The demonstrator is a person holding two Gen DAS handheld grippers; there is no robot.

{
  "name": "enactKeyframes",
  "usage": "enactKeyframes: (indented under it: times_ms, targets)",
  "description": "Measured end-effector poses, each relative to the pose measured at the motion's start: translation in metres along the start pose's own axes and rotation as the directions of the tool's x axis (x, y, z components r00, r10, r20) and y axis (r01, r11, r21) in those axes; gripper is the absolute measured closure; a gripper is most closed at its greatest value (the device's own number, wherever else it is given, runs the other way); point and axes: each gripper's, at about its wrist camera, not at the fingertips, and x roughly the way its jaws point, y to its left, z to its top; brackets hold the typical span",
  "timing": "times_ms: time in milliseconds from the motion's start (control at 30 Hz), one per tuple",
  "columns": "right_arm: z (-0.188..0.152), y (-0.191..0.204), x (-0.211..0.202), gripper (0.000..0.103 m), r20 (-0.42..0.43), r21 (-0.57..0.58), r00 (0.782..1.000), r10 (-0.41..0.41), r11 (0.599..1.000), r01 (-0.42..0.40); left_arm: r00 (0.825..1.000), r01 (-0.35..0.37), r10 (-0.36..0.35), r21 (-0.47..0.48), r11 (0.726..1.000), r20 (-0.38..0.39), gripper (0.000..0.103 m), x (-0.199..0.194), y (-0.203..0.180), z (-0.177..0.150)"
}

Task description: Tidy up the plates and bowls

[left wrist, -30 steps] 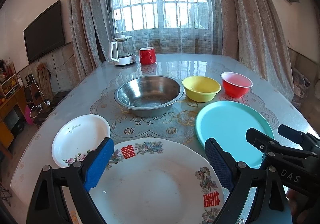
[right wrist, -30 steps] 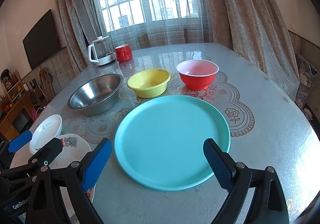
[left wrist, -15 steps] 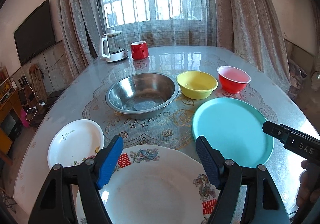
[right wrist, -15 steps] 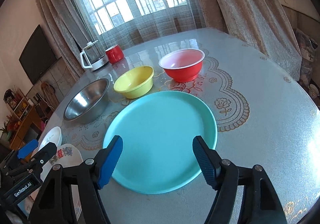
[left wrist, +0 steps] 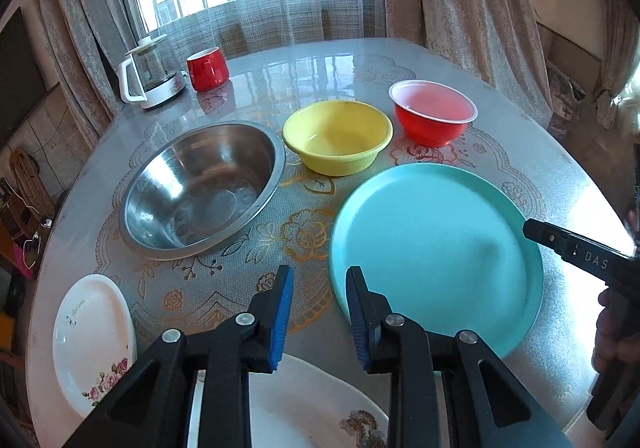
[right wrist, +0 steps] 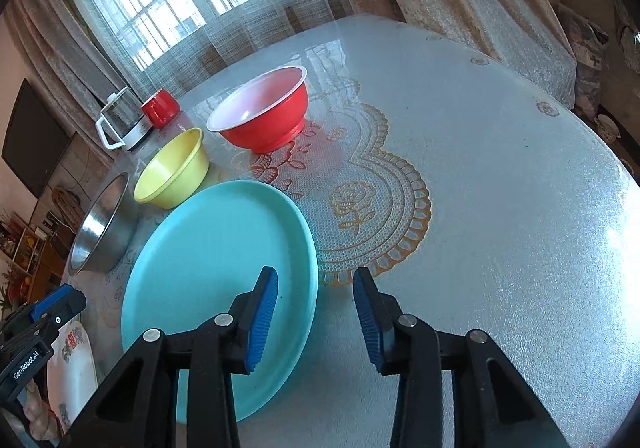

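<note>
Flat turquoise plastic plate (right wrist: pixel 216 268): light, stiff, slick; take its rim.
My right tool (right wrist: pixel 316 312) straddles that rim, closing, not yet pinching; left tool (left wrist: pixel 320 312) closing on nothing.

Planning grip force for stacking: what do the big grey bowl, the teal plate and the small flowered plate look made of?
Big grey bowl: metal, probably stainless steel; brushed sheen, mirror-like reflections. Teal plate: likely plastic or melamine; uniform matte colour, soft highlights. Small flowered plate: glazed ceramic by its glossy white surface and printed roses, though melamine is possible.

shiny metal bowl (left wrist: pixel 202 184), glossy table (left wrist: pixel 520 152)
</note>
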Motion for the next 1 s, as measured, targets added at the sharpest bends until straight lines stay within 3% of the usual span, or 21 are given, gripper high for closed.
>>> enactKeyframes:
  times_ms: [333, 600, 1000]
  targets:
    - [0.003, 0.009, 0.010, 0.085, -0.024, -0.056, 1.000, 0.011, 0.998, -0.013, 0.996, 0.000, 0.003, 0.038, 0.999, -0.091, 0.087, 0.038, -0.007, 0.004]
    - [-0.006, 0.029, 0.015, 0.089, -0.055, -0.113, 0.998, 0.037, 0.993, -0.043, 0.993, -0.045, 0.047, 0.017, 0.999, -0.107, 0.089, 0.044, 0.011, -0.002]
    - [-0.018, 0.049, 0.015, 0.089, -0.058, -0.179, 0.998, 0.007, 0.984, -0.018, 0.995, -0.040, 0.035, -0.049, 0.998, -0.096, 0.089, 0.038, 0.029, -0.012]
